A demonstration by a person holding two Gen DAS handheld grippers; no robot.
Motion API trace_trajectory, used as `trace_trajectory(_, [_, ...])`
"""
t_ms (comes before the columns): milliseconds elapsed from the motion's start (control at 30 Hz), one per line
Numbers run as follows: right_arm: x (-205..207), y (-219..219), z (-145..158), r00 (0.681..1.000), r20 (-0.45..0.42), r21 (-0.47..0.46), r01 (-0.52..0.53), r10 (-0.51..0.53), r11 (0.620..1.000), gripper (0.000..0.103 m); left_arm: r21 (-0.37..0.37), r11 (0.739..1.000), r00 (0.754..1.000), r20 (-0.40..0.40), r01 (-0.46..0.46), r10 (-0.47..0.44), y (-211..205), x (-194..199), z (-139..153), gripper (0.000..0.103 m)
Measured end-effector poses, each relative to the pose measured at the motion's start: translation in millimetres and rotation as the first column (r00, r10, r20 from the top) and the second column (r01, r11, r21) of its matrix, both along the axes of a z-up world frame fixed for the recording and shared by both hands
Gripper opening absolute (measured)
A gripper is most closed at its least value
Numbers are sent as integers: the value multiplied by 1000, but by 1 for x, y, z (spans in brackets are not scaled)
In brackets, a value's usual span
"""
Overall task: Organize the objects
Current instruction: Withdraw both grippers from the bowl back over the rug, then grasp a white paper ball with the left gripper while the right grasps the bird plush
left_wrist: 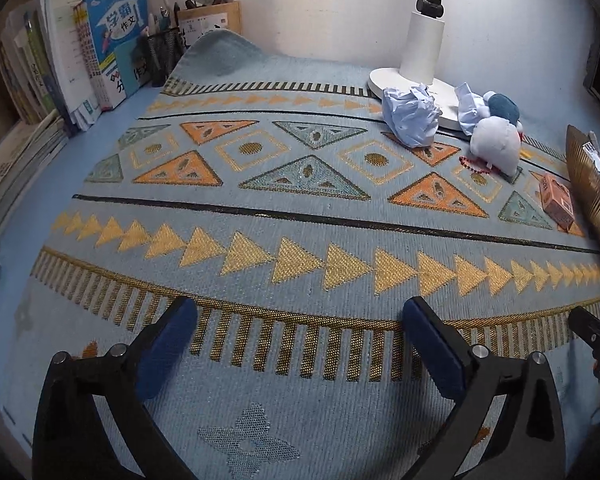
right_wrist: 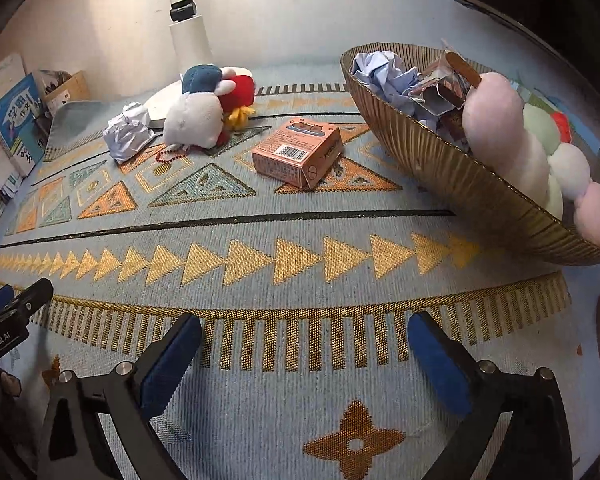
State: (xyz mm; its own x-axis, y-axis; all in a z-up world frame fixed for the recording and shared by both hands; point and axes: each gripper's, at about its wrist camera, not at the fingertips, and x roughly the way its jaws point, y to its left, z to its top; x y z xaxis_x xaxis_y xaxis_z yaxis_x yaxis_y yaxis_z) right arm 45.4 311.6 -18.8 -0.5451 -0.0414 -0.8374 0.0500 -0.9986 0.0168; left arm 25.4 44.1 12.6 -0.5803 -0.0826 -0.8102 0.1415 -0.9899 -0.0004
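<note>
1. Left tool (left_wrist: 300, 312) and right tool (right_wrist: 304, 328) both gape wide, empty, above the patterned blue woven mat (right_wrist: 260, 220) on the desk.
2. Orange cardboard box (right_wrist: 298, 152) lies beside the ribbed gold bowl (right_wrist: 460, 184).
3. Crumpled pale paper (right_wrist: 126, 138) and white plush toy (right_wrist: 194, 120) lie by the white lamp base (left_wrist: 384, 78).

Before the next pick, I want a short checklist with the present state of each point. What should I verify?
1. Left gripper jaws open and empty: ok.
2. Right gripper jaws open and empty: ok.
3. Pink box lies free on the mat, nothing on top: ok.
4. Bowl has room for more: cannot tell; it already holds crumpled paper and a plush.
5. Plush toy free to lift: not ok; it leans on the lamp base and a red bead chain lies against it.
6. Crumpled paper within clear view: ok.
</note>
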Motion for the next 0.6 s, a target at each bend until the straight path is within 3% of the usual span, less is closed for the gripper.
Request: trace_trajectory(600, [-2,2,2,1000,-10,2,24,-24,1000,103,0,1000,1000,0,1,-1,0,0,1,103])
